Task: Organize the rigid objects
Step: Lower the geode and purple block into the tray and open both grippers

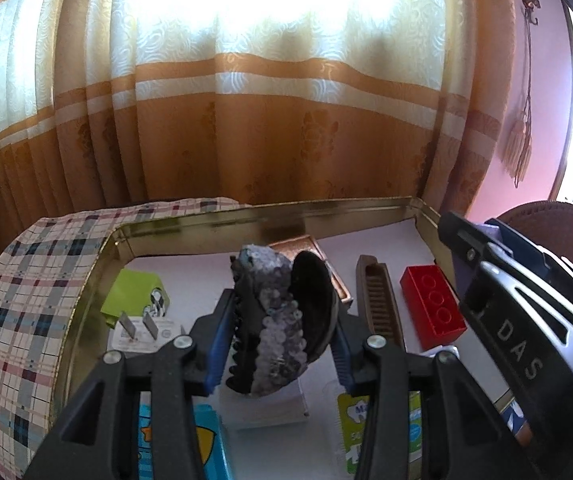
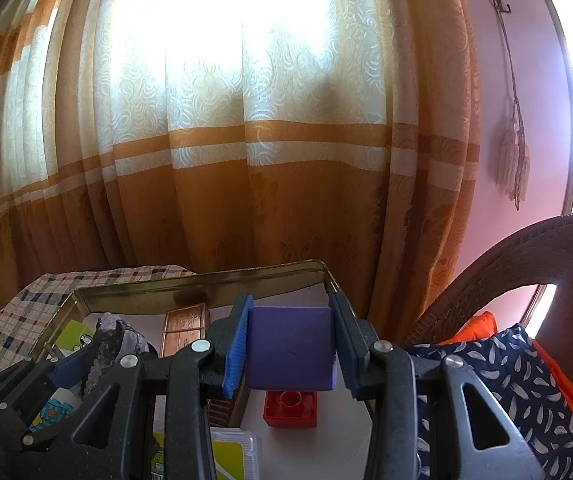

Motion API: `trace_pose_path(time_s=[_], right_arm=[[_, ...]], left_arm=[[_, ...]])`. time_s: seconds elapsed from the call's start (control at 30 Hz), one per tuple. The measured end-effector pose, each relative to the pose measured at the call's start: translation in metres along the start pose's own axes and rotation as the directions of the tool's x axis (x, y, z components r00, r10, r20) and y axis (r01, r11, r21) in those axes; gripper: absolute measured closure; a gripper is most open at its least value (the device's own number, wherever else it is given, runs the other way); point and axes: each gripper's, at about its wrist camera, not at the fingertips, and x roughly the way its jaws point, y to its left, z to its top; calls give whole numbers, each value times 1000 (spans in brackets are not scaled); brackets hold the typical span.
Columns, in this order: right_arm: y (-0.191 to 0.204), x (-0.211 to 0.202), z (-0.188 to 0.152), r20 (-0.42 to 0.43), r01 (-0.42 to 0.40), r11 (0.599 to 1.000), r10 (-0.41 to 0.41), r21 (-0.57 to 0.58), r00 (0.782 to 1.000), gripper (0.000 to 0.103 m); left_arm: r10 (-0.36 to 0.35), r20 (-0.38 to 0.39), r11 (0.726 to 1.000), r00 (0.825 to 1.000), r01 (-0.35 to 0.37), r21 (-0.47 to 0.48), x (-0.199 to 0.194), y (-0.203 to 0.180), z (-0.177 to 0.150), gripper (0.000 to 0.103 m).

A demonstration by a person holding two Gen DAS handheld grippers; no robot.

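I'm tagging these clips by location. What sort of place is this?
Most likely a home living room or bedroom: a patterned window curtain with a tassel tieback, a wicker chair with cushions, and a plaid tablecloth.

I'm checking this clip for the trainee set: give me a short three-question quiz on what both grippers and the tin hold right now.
1. True or false: the right gripper is shut on a purple block.
2. What does the left gripper hold? A) a red brick B) a sequinned hair claw C) a comb
3. Fill in: the red brick lies inside the gold ____, right of the brown comb.

Key: 1 true; 2 B, the sequinned hair claw sits between its blue pads; 3 tin.
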Motion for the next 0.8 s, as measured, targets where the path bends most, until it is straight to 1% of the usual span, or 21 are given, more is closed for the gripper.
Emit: trace_pose_path(time_s=[0.23, 0.6, 0.7, 0.73, 0.77, 0.8], right_arm=[[0, 6, 0, -33, -7, 1000, 7, 0, 999, 60], [1, 7, -1, -40, -11, 1000, 11, -4, 999, 60], [4, 11, -1, -62, -24, 1000, 23, -13, 998, 59], [4, 13, -1, -72, -23, 1000, 22, -14, 997, 49], [4, 14, -2, -77, -20, 1000, 20, -11, 997, 30], [3, 14, -2, -76, -20, 1000, 19, -5, 997, 22]], left_arm=[[15, -4, 1000, 1000, -15, 17, 1, -3, -1, 60], [30, -15, 999, 999, -29, 29, 3, -3, -1, 60], [32, -28, 999, 999, -31, 34, 5, -4, -2, 59], [41, -37, 998, 998, -40, 38, 6, -4, -3, 57], [52, -40, 998, 998, -50, 43, 6, -5, -3, 52], [68, -39, 997, 997, -66, 49, 6, -6, -4, 35]])
